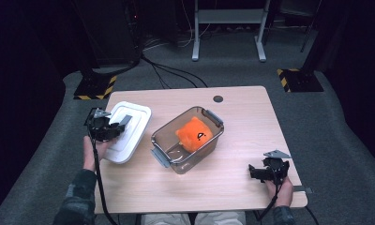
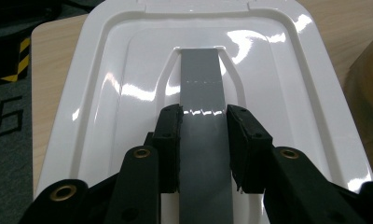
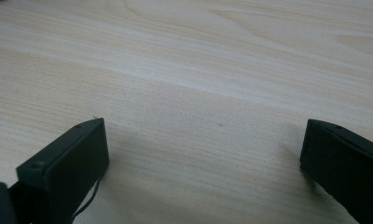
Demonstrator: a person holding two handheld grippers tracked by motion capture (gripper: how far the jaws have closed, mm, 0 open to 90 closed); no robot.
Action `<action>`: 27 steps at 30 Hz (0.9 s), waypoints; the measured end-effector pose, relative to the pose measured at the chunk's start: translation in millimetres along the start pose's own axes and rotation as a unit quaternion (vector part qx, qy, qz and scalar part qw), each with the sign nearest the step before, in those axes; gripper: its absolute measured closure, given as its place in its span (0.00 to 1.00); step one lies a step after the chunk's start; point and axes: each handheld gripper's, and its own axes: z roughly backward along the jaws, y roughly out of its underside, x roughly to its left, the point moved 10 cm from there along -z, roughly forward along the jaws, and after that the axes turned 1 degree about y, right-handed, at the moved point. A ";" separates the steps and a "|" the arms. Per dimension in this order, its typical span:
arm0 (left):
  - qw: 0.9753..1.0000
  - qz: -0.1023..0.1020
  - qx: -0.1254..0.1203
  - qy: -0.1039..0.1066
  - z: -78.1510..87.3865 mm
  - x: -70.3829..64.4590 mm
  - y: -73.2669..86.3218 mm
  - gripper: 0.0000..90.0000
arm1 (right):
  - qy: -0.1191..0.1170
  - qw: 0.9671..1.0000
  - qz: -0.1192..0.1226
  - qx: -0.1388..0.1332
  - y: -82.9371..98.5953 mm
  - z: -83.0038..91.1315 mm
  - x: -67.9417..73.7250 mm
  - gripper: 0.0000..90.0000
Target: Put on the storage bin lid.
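The left hand-held gripper (image 2: 203, 140) is closed on the grey handle (image 2: 201, 79) of the lid (image 1: 127, 131), left of the box (image 1: 188, 140), likely to lift it. The right hand-held gripper (image 3: 203, 154) rests wide open, holding nothing, on the desk (image 1: 223, 187).

Looking forward and down from above the near edge of the table (image 1: 232, 187). Riding the left gripper (image 2: 203, 140), pressed close over the white lid (image 2: 128, 93) (seen in the high view too). Skimming bare tabletop between the right gripper's jaws, probably near the right edge.
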 end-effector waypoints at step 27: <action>0.997 -0.059 -0.013 0.048 27.1 -50.2 -38.4 0.74 | 0.000 1.000 -0.002 0.000 0.1 0.1 0.4 0.00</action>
